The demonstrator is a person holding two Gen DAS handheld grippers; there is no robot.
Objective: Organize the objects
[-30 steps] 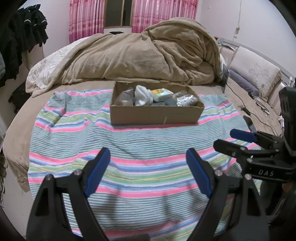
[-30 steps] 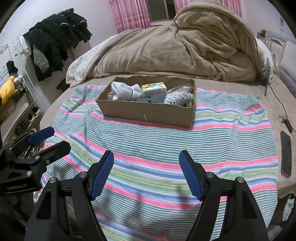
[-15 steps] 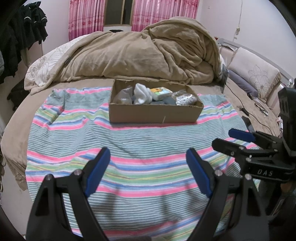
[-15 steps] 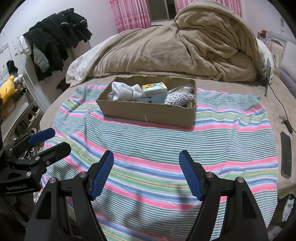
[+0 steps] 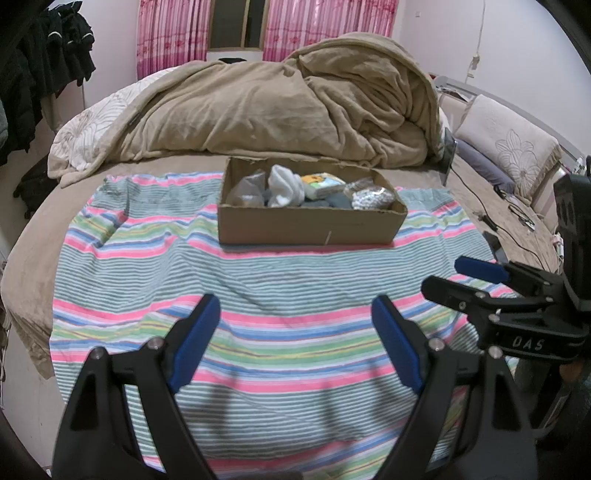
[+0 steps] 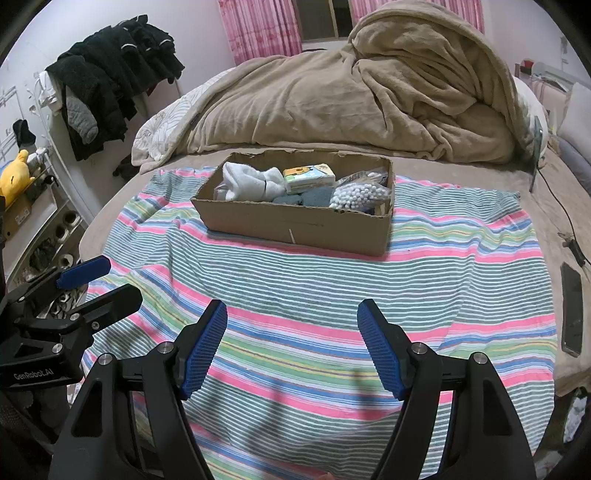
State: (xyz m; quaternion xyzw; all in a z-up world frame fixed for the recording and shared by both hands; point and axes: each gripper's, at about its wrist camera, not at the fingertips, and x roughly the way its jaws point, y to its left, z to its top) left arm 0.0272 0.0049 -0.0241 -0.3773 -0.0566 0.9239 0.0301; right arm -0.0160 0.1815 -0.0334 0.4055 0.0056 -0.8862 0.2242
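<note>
While the cardboard box (image 5: pixel 312 230) sits on the striped sheet (image 5: pixel 258 295) toward the far side of the bed (image 5: pixel 33 243), we see its long axis running left to right across the left wrist view, one long wall facing us. In the right wrist view the box (image 6: pixel 295 225) is turned slightly, its right end nearer. Inside lie white socks (image 6: pixel 251 181), a small printed packet (image 6: pixel 308 177), a dark grey cloth (image 6: pixel 306 197) and a bag of white beads (image 6: pixel 360 195), packed side by side along the box.

Our left gripper (image 5: pixel 295 343) hangs above the near part of the sheet with its fingers spread wide and nothing between them. Our right gripper (image 6: pixel 291 343) does the same, fingers wide apart and empty. Each shows at the edge of the other's view.

Behind the box a tan blanket (image 5: pixel 277 110) is heaped, with pink curtains (image 5: pixel 170 33) beyond. A phone (image 6: pixel 571 314) lies on the bed right of the sheet.

Compared with a second ago, the left view has swung slightly leftward; the box and its contents have stayed put.
</note>
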